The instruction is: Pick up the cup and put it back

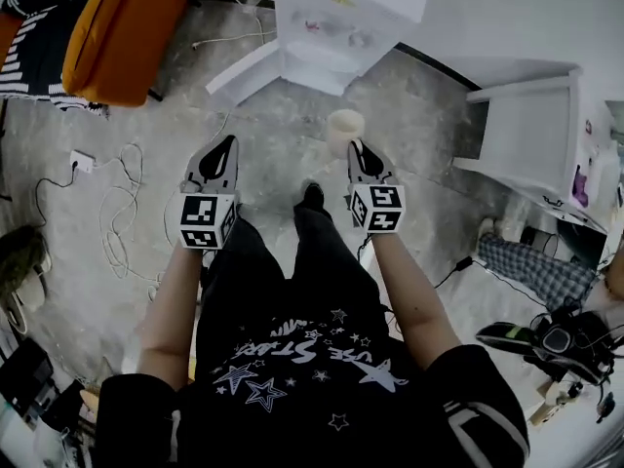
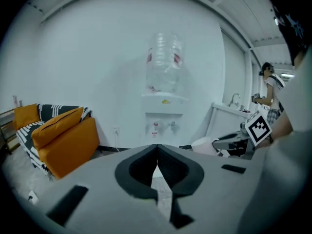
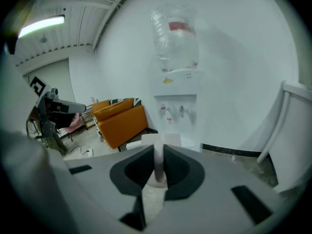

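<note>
Right gripper (image 1: 359, 150): my jaws are nearly together, pinching one wall of the paper cup (image 1: 344, 125) between the pads.
Paper cup: upright, carried above the floor (image 1: 146, 213), facing the water dispenser (image 3: 178, 96).
Left gripper (image 1: 222, 154): my jaws meet at the tips with nothing between them.
Left side: an orange sofa (image 1: 122, 27) stands against the wall.

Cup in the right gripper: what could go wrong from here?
1. The right gripper pinches only one thin wall of the cup, so it may crumple, tilt or slip out.
2. The water dispenser stands ahead; a swing could knock the cup against it.
3. The left gripper is shut and empty, so it cannot readily steady the cup.
</note>
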The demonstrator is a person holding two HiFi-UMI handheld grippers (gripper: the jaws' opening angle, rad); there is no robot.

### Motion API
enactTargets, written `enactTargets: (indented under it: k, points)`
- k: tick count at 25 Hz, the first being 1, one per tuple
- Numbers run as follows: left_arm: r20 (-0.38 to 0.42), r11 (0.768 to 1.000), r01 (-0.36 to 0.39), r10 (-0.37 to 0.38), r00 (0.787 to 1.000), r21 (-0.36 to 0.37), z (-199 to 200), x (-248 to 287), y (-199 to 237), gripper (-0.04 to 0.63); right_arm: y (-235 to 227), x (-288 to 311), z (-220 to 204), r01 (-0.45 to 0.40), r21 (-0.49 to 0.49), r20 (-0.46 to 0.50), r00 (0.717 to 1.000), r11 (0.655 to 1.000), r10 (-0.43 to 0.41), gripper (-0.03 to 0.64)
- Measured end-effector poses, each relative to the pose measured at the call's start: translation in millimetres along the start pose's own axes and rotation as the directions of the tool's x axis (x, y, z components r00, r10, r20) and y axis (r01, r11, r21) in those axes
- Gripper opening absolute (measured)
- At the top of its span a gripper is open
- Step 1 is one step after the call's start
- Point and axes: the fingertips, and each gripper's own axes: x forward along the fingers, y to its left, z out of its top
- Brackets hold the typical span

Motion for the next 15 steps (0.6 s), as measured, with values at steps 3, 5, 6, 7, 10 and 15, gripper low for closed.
enactTargets:
  k: [3, 5, 6, 7, 10, 15]
  points:
    - [-0.003, 0.995, -0.084, 0.084, 0.996, -0.059, -17.7, 8.4, -1.2, 0.009, -11.9, 29.9, -28.1, -0.053, -0.029, -0.066, 0.996, 0.998, 0.051, 0.043]
    - [-0.004, 0.990, -0.117, 0.117, 0.993, -0.079, -31.0, 18.8, 3.8, 0.009, -19.3, 53.1, -47.2, -0.053, -0.019, -0.093, 0.994, 0.998, 0.051, 0.043]
    - [-0.004, 0.988, -0.127, 0.127, 0.992, -0.084, -38.5, 26.4, 7.7, 0.009, -23.6, 66.7, -56.1, -0.044, -0.008, -0.101, 0.994, 0.999, 0.043, 0.043]
    - [-0.004, 0.987, -0.135, 0.135, 0.991, -0.085, -47.2, 35.6, 12.4, 0.009, -28.5, 81.5, -64.8, -0.030, 0.004, -0.107, 0.994, 1.000, 0.031, 0.043]
    - [-0.014, 0.986, -0.141, 0.141, 0.990, -0.090, -81.3, 67.5, 28.4, 0.009, -42.2, 125.3, -91.3, 0.028, 0.053, -0.119, 0.993, 0.998, -0.022, 0.043]
    - [-0.024, 0.992, -0.085, 0.084, 0.996, -0.088, -147.0, 132.8, 64.4, 0.009, -55.9, 201.9, -125.7, 0.121, 0.106, -0.094, 0.989, 0.987, -0.111, 0.043]
